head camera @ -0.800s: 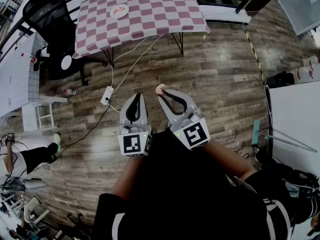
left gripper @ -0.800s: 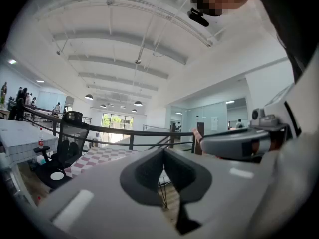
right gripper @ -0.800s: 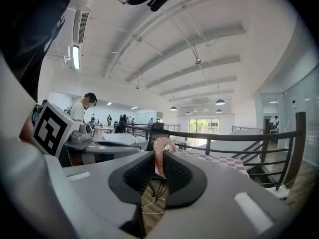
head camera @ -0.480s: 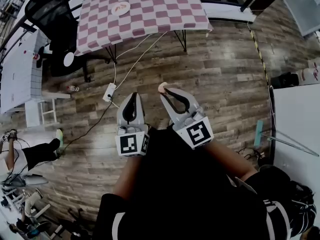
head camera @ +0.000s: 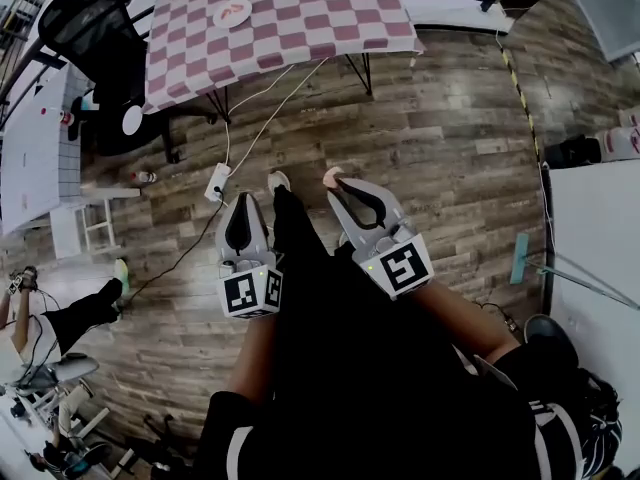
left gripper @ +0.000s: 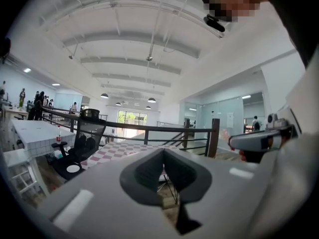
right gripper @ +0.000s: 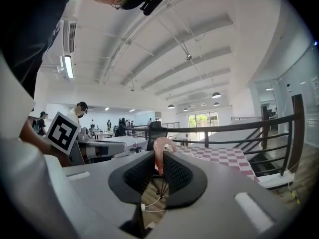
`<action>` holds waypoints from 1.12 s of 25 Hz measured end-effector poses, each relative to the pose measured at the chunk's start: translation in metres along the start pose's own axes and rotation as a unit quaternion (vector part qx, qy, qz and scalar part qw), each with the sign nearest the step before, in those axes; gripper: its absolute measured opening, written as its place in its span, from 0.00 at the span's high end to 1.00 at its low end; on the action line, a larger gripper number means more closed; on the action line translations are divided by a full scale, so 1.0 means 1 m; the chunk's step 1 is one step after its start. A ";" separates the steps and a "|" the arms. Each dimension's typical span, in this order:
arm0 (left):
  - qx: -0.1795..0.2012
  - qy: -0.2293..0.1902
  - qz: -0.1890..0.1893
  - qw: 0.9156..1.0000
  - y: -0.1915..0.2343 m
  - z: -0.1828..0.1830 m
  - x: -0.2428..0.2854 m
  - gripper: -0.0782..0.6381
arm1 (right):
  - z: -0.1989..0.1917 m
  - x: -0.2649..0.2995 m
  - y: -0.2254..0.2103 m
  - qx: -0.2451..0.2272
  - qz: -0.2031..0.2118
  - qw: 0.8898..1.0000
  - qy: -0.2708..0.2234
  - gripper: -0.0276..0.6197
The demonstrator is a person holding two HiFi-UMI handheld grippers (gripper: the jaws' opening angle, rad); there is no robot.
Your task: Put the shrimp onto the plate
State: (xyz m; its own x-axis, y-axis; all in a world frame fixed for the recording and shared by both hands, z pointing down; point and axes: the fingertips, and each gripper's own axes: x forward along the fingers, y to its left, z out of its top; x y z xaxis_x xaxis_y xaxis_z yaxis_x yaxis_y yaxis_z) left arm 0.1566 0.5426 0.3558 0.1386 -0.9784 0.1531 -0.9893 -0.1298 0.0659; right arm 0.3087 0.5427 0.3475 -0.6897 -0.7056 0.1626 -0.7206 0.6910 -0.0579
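Observation:
A pink shrimp sticks out of the tips of my right gripper, which is shut on it and held above the wooden floor. In the right gripper view the shrimp stands upright, pinched between the ribbed pads. My left gripper is beside it on the left, shut with nothing in it. The white plate, with an orange-pink piece on it, lies on the pink checkered table far ahead. The same table shows beyond the jaws.
A black office chair stands left of the checkered table. A power strip and cables lie on the floor ahead. White tables sit at the left and right. My shoe is between the grippers.
The person has stepped forward: a leg and shoe now show between the grippers. The left gripper has shifted down and left. The shrimp stays pinched in the right gripper.

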 end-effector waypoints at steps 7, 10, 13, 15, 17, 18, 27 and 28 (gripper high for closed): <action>-0.032 0.001 -0.014 0.999 0.021 -0.009 0.059 0.88 | -0.005 0.039 -0.036 -0.005 -0.028 0.999 0.018 0.88; -0.028 0.000 -0.019 0.999 0.042 -0.003 0.098 0.88 | -0.001 0.080 -0.054 -0.010 -0.036 0.999 0.026 0.88; -0.018 -0.001 -0.020 1.000 0.065 0.006 0.132 0.88 | 0.008 0.124 -0.067 -0.021 -0.036 0.999 0.034 0.88; -0.013 0.000 -0.020 1.000 0.079 0.011 0.155 0.88 | 0.014 0.154 -0.075 -0.022 -0.033 0.998 0.043 0.88; -0.012 0.000 -0.024 1.000 0.094 0.017 0.182 0.88 | 0.019 0.187 -0.082 -0.023 -0.032 0.998 0.049 0.88; -0.011 0.000 -0.029 1.000 0.102 0.020 0.196 0.88 | 0.021 0.204 -0.085 -0.021 -0.032 0.998 0.052 0.88; -0.027 0.015 -0.060 0.998 0.157 0.035 0.281 0.88 | 0.040 0.320 -0.099 -0.015 -0.024 0.997 0.072 0.88; -0.027 0.017 -0.061 0.998 0.162 0.037 0.287 0.88 | 0.043 0.328 -0.102 -0.015 -0.026 0.997 0.073 0.88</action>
State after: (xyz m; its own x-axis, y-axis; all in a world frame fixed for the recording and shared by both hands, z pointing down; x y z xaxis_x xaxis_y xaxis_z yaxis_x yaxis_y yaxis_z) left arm 0.0341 0.2350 0.3741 0.2598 -0.9500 0.1733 -0.9613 -0.2375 0.1393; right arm 0.1530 0.2339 0.3647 -0.6314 -0.7120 0.3073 -0.7517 0.6592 -0.0172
